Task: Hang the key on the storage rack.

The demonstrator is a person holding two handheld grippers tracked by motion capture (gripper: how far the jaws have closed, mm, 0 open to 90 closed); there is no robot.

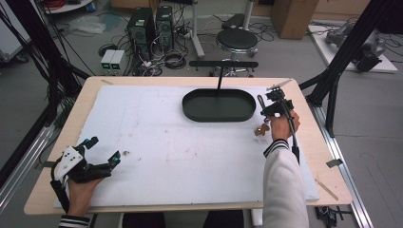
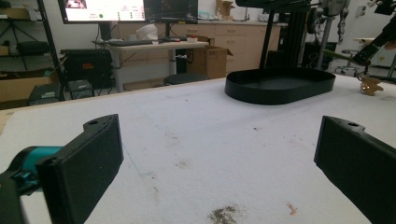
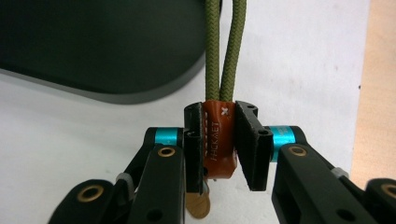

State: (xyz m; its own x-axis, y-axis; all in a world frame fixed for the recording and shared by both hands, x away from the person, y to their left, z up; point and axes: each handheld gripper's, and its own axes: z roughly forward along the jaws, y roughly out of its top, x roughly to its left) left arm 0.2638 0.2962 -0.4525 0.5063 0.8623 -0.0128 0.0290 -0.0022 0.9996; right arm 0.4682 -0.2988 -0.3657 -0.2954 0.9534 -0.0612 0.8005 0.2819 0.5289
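While your right gripper (image 3: 219,140) points out over the white mat (image 1: 157,137), its two black jaws are clamped on the orange-brown leather tab (image 3: 217,140) of a keychain, one pad on each flat side of the tab. You can see this best in the right gripper view: the tab sits squarely between the jaws, a doubled olive-green cord (image 3: 225,51) runs straight out from the tab's far end, and a small brass-coloured disc (image 3: 198,204) hangs below the near end, under the jaws. From the high view, that gripper (image 1: 272,110) is at the right side of the table, just beside the right end of the black oval tray (image 1: 218,105) but outside its rim, with the cord loop (image 1: 261,102) standing up next to the gripper and a brownish piece (image 1: 261,130) dangling beneath your hand, above the mat. Whether that dangling piece touches the mat, you cannot tell.

Your left gripper (image 1: 102,152) rests at the near left corner of the mat, well apart from the keychain. Its jaws stand wide apart with only bare, lightly stained mat between them, and the tray (image 2: 280,86) lies far ahead of it.
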